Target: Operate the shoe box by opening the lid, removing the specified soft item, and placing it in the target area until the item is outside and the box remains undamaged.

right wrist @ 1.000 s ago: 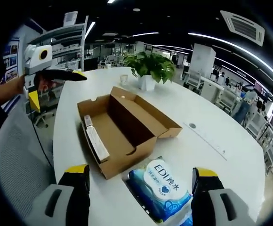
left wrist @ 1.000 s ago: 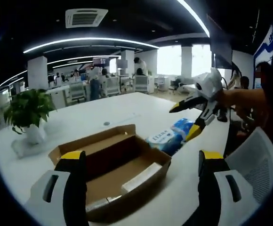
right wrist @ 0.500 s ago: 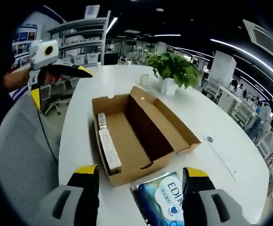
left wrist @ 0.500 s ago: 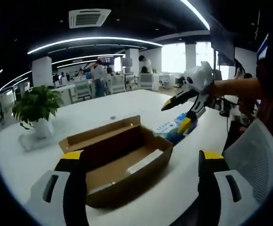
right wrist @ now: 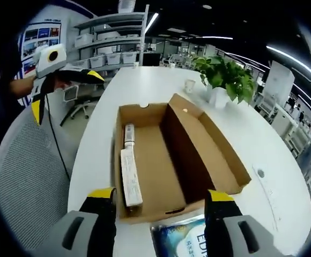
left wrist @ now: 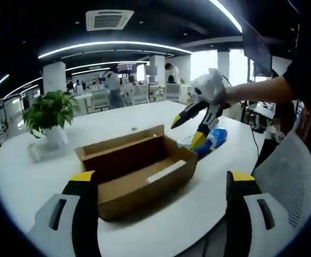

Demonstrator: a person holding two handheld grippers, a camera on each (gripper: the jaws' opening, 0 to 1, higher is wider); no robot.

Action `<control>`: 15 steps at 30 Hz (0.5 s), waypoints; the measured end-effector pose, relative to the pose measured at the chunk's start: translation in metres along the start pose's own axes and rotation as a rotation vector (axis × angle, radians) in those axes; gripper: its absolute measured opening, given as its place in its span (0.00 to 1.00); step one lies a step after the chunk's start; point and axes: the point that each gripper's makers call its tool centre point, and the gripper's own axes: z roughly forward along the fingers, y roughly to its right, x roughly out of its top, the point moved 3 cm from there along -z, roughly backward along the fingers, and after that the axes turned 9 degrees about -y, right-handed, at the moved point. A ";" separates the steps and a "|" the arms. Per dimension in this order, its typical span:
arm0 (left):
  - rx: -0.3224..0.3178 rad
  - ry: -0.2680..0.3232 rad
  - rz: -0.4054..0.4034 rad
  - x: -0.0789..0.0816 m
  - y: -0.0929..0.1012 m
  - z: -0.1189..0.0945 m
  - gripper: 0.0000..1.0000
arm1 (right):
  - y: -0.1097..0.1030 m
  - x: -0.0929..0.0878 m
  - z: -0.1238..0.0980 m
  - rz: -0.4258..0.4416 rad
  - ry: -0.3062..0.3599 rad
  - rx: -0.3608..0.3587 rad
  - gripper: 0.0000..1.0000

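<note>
The right tool (right wrist: 161, 214) hangs with jaws spread over the tissue pack (right wrist: 185, 242), already outside on the bench (right wrist: 99, 139) at 6 o'clock of the open shoe box (right wrist: 161, 155). The left tool (left wrist: 161, 187), likewise spread, waits (probably idle); a potted plant (right wrist: 225, 80) stands beyond.

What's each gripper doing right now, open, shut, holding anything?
Left gripper: open, holding nothing, in front of the shoe box.
Right gripper: open, holding nothing, above the blue tissue pack.
</note>
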 end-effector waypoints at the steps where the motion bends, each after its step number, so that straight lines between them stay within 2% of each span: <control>1: 0.003 -0.001 0.001 -0.003 0.001 0.000 0.99 | 0.001 0.000 0.003 -0.011 -0.009 0.003 0.65; 3: 0.000 -0.001 -0.004 -0.006 0.003 -0.001 0.99 | 0.004 0.001 0.009 -0.050 -0.036 0.006 0.65; 7: 0.009 0.018 -0.023 -0.006 0.007 -0.001 0.99 | 0.003 0.002 0.022 -0.070 -0.064 0.062 0.64; 15: 0.023 0.001 -0.036 -0.015 0.007 0.000 0.99 | 0.000 0.005 0.043 -0.130 -0.113 0.117 0.64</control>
